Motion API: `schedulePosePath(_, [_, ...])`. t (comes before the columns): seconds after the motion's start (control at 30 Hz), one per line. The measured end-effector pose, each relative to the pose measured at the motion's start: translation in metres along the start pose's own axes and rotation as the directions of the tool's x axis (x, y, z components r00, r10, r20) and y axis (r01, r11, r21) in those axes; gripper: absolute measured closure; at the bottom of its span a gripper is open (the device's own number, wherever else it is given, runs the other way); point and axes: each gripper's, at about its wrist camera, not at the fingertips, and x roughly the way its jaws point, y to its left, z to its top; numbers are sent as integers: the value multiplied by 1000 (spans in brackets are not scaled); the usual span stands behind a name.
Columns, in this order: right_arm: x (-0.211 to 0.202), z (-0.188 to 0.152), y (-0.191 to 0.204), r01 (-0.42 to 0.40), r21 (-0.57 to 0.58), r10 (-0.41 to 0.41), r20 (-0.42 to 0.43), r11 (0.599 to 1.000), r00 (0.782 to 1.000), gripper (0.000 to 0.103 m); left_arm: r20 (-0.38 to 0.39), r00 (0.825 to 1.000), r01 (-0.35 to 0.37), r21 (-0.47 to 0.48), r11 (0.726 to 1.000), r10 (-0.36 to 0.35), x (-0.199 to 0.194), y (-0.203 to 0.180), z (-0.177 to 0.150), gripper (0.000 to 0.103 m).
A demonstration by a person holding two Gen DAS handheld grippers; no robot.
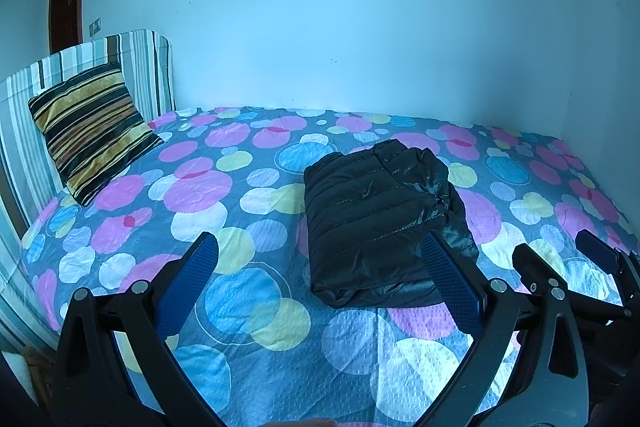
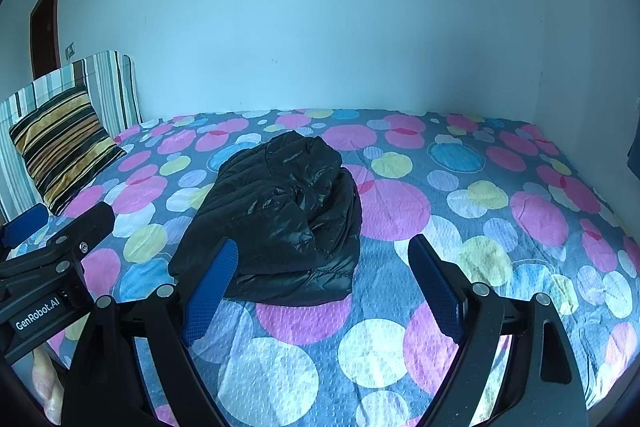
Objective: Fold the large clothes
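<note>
Claws above bed, jacket folded beyond.
Left claw (image 1: 320, 283) and right claw (image 2: 324, 281) spread wide, grasping nothing; past them, black puffer jacket (image 1: 376, 223) folded flat mid-bedspread (image 1: 224, 187); farther left, striped pillow (image 1: 90, 131) against headboard.

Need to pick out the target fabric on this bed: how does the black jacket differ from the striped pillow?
The jacket is plain glossy black; the pillow has yellow and dark stripes. The jacket lies folded flat mid-bed; the pillow leans tilted against the striped headboard. Both rest on the dotted bedspread, untouched by either open gripper.
</note>
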Motion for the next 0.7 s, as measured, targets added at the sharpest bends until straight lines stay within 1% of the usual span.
schedulePosePath(0.17, [2,-1,0,0,-2,0,-1,1000,1000,17,0,1000,-1,4,1000,1,2,0,0,2])
schedulePosePath(0.33, [3,-1,1,1,0,-1,-3,1000,1000,17,-8,1000,16,1,1000,-16,6,0,0,2])
schedulePosePath(0.43, [8,-5,-1,-2,-3,2,-8,1000,1000,17,-1,1000,-2,3,1000,2,8,-1,-1,2])
schedulePosePath(0.5, [10,-7,-1,-2,-4,2,-10,1000,1000,17,-2,1000,1,11,1000,-1,9,-1,-1,2])
schedulePosePath(0.57, [11,-7,-1,-7,-5,7,-13,1000,1000,17,-1,1000,7,13,1000,-7,13,-1,0,2])
schedulePosePath(0.63, [14,-8,-2,-4,-8,4,-16,1000,1000,17,7,1000,-2,3,1000,2,17,1,-1,2])
schedulePosePath(0.7, [18,-7,-4,-5,-7,5,-20,1000,1000,17,-9,1000,2,10,1000,-2,25,2,-1,2])
